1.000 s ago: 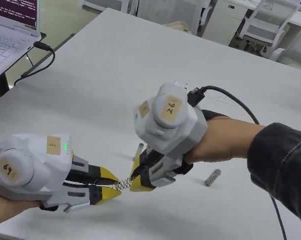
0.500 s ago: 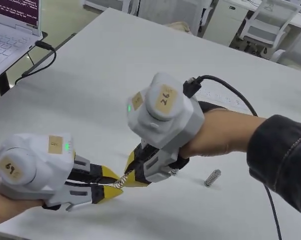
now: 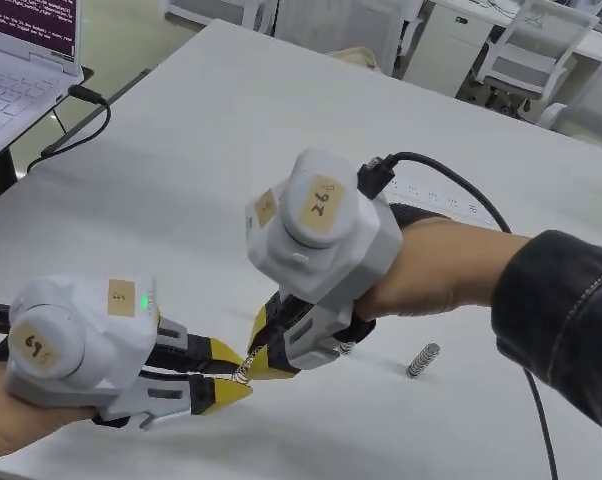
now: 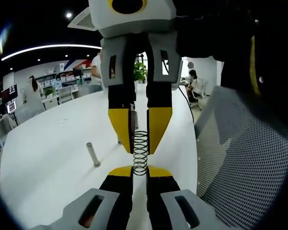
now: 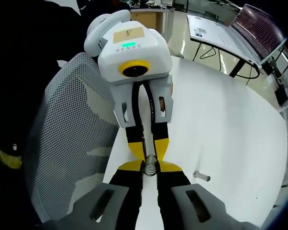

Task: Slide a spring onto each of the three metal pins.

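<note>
The white table (image 3: 231, 130) carries a loose spring (image 3: 423, 359) and an upright metal pin (image 4: 92, 154).

Yellow-tipped left gripper (image 4: 140, 171), silver spring (image 4: 140, 152)

It was an open-plan office: a long white desk (image 3: 231, 130), an open silver laptop (image 3: 11, 90) far left, white mesh chairs (image 3: 526, 45) beyond.

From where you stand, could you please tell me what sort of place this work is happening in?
Probably an open-plan office or lab: the work sits on a large white worktable, a laptop stands beside it, and a white office chair shows beyond it.
</note>
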{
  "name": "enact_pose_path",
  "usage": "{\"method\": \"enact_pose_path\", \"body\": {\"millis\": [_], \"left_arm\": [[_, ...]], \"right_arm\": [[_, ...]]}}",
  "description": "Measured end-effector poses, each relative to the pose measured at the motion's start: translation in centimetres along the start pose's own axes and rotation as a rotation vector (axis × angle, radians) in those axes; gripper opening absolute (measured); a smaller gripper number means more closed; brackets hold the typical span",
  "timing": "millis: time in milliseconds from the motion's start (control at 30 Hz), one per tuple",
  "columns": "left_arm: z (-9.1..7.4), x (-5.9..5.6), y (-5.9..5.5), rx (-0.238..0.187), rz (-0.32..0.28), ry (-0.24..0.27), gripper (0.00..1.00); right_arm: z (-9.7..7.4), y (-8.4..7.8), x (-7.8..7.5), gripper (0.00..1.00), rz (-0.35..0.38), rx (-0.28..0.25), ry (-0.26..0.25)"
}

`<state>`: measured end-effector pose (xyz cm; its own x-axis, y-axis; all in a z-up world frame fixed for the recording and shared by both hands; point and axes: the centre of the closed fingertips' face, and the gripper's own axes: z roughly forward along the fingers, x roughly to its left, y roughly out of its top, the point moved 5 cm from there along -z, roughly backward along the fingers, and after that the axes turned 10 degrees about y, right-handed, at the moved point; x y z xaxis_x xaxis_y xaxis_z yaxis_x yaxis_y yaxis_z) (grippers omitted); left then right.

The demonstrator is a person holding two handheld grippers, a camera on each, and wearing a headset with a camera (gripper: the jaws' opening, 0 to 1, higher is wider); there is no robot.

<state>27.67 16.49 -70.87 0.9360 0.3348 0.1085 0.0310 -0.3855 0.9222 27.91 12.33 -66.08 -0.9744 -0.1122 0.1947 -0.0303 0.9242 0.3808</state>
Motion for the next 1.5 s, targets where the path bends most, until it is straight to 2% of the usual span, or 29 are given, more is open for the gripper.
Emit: {"method": "enact_pose_path", "body": {"millis": [600,733,900,1067,1267,1500], "left_arm": [[0.3,-0.2,0.0,-0.005,-0.003,-0.004,0.03],[0.3,-0.3,-0.2,0.006,-0.003,-0.004,0.06],[0.0,-0.3,-0.5,0.013,-0.028,0.000,0.14],[-0.5,0.1,-1.0,0.014,-0.057,0.024,0.23],[-0.9,0.5,-1.5,0.016,-0.092,0.070,0.40],[-1.2,1.1,-1.5,-0.004,-0.111,0.130,0.56]], "right_arm": [[0.0,-0.2,0.0,0.07,0.005,0.022,0.000],[0.0,-0.4,-0.1,0.07,0.002,0.036,-0.004],[-0.4,-0.8,-0.4,0.07,0.011,0.046,-0.008],[-1.4,-1.5,-1.0,0.07,0.029,0.044,-0.029],[-2.5,-2.3,-1.6,0.07,0.058,0.041,-0.052],[-3.5,-2.9,-2.5,0.07,0.081,0.034,-0.080]]}}
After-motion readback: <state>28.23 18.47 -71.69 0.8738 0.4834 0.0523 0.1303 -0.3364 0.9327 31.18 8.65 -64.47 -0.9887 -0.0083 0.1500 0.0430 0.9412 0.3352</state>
